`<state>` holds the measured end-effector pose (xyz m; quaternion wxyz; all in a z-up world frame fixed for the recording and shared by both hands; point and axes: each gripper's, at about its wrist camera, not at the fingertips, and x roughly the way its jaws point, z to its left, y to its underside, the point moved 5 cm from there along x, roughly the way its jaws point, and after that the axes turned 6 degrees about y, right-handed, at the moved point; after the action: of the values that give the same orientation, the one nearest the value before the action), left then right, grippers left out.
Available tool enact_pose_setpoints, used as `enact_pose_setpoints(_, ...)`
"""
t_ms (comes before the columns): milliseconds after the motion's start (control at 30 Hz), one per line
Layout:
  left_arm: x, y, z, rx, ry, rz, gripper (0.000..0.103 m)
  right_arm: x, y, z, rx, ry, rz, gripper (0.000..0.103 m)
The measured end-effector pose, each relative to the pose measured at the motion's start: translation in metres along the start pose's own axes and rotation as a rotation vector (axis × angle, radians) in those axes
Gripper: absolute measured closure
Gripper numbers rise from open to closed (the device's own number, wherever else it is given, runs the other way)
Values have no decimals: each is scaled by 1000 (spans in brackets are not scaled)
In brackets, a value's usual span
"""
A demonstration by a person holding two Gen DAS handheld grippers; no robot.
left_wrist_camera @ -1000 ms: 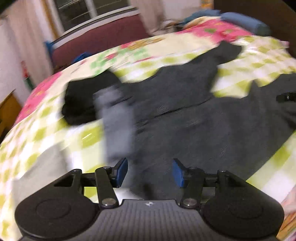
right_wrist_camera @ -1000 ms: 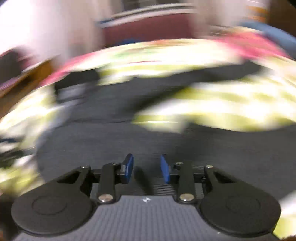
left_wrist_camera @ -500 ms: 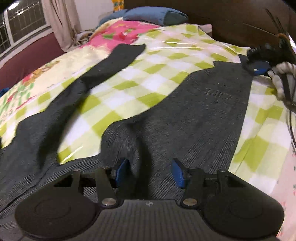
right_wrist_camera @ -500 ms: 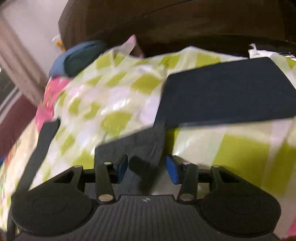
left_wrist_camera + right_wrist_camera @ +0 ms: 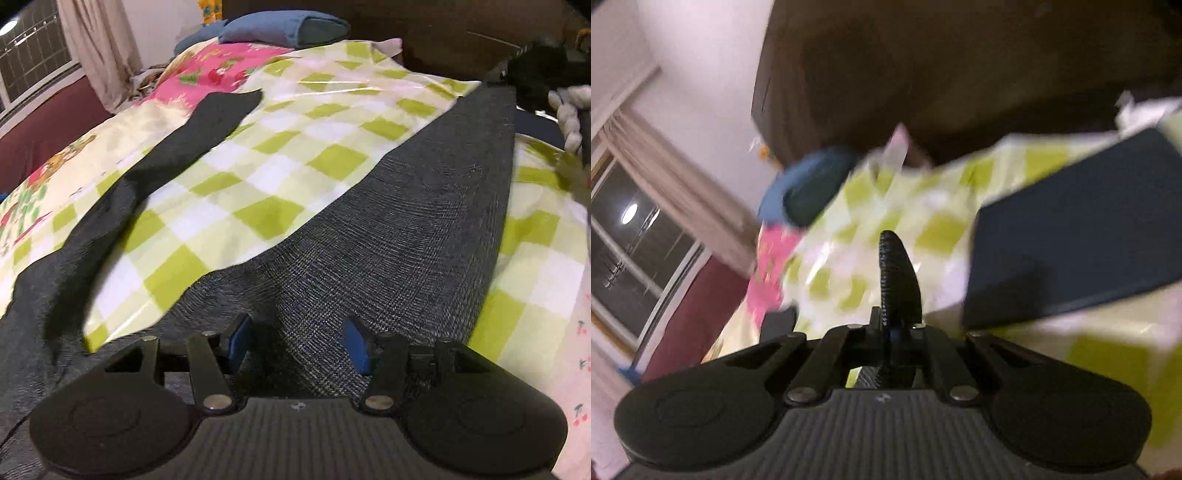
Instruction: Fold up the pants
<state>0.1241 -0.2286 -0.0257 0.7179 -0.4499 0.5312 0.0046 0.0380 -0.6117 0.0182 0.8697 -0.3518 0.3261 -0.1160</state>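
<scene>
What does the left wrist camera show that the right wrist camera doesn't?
Only the left wrist view shows the dark grey pants spread out, both legs on the checked sheet, with the left hand-held gripper open above the fabric. Only the right wrist view shows the right hand-held gripper shut on a pinched fold of the pants, plus a flat navy item. Both share the checked sheet, blue pillow, curtain and window.
</scene>
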Motion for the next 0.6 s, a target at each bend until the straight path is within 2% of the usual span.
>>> enact_pose_setpoints(33, 5, 2, -4, 14, 3, 8, 36, 4, 5, -5, -76, 105, 23, 91)
enact_pose_setpoints(67, 9, 5, -7, 22, -4, 21, 36, 12, 13, -12, -133, 185, 97, 89)
enact_pose_setpoints(100, 10, 8, -9, 28, -11, 25, 36, 14, 18, -18, -132, 211, 141, 89)
enact_pose_setpoints(133, 8, 9, -10, 29, -7, 21, 36, 11, 22, -25, -99, 210, 152, 89)
enact_pose_setpoints(200, 0, 12, -10, 23, 5, 13, 36, -2, 22, -29, -84, 220, 116, 87)
enact_pose_setpoints(267, -9, 14, -6, 23, -1, 2, 36, -15, 23, -16, -159, 243, 67, 84)
enact_pose_setpoints(333, -17, 18, 2, 14, -14, -7, 35, -20, 29, 6, -267, 215, 50, 83)
enact_pose_setpoints(367, -19, 21, 7, 3, -23, -7, 34, -19, 36, 17, -319, 193, 51, 79)
enact_pose_setpoints(400, -19, 25, 14, -14, -37, 1, 34, -17, 44, 29, -360, 163, 66, 75)
enact_pose_setpoints(467, -18, 35, 25, -47, -39, 33, 34, -6, 63, 43, -379, 129, 170, 57)
enact_pose_setpoints(500, -18, 41, 30, -62, -25, 63, 31, 10, 77, 45, -394, 141, 293, 56)
enact_pose_setpoints(533, -21, 48, 36, -72, -23, 80, 30, 18, 85, 45, -402, 176, 337, 62)
enact_pose_setpoints(600, -37, 60, 49, -73, -35, 84, 29, 12, 90, 60, -483, 214, 294, 66)
